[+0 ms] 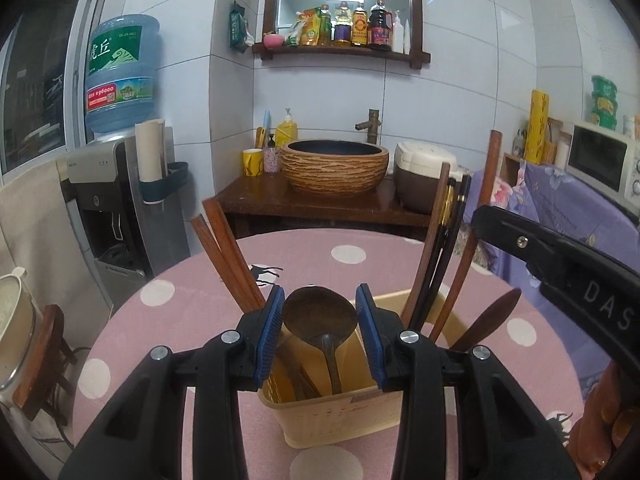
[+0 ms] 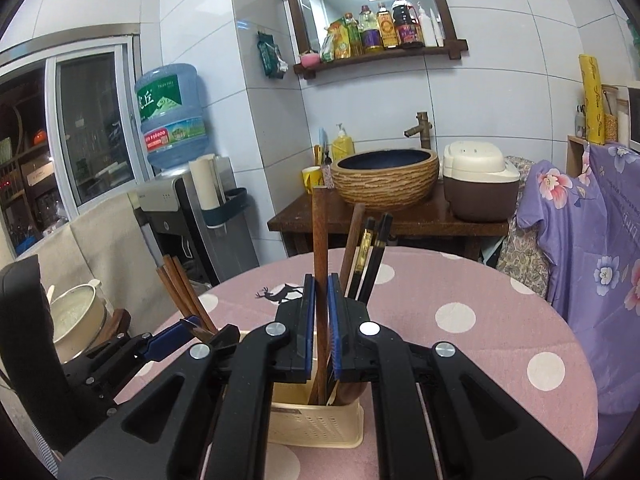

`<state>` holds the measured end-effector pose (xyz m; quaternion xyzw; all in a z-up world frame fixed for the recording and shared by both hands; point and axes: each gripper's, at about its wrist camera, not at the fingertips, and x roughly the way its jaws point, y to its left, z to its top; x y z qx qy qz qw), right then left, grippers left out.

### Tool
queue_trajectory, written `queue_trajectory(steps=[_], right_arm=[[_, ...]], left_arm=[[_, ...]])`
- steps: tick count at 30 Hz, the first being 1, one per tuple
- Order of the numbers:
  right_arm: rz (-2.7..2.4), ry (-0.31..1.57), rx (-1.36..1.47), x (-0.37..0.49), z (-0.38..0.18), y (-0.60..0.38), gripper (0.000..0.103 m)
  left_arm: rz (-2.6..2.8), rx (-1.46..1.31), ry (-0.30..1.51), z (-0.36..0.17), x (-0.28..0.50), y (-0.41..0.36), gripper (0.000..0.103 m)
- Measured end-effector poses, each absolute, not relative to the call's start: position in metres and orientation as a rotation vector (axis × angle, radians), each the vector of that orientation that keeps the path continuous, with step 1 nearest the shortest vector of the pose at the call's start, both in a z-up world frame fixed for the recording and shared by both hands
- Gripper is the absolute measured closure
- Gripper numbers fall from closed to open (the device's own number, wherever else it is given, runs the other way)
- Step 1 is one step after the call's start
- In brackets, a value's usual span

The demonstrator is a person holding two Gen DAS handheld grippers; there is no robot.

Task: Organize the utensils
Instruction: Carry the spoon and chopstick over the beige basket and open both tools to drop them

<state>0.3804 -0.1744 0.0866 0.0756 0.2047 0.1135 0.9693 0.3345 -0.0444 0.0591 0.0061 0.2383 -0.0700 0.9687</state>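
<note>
The cream utensil holder stood on the round table, on its pink polka-dot tablecloth, with both grippers right over it. A dark wooden ladle sat in the holder's near compartment, bowl up, and the left gripper bracketed that bowl with its blue pads on either side. There was a sliver of space at each edge of the bowl, so the jaws were part-open and whether they actually pressed on the ladle could not be told. Two reddish wooden chopsticks leaned out of the holder to the left. To the right rose a brown stick, a pair of black chopsticks with gold bands, and a small wooden spoon.

Over at the right gripper, the jaws were clamped tight on a tall wooden stick standing upright, its lower end down inside the holder. The black chopsticks stood just beyond it.

Behind the table sat a woven-pattern basin with a brass tap, a rice cooker, and a water dispenser at left.
</note>
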Motion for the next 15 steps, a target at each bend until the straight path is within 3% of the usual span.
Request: queue_trajectory(steps=[12, 15], right_arm=[[0.23, 0.415, 0.159, 0.38, 0.081, -0.179, 0.095], [0.233, 0.41, 0.165, 0.378, 0.082, -0.182, 0.093]], left_arm=[[-0.155, 0.019, 0.486, 0.05, 0.333, -0.047, 0.065], [-0.158, 0.027, 0.469, 0.053, 0.326, -0.046, 0.056]])
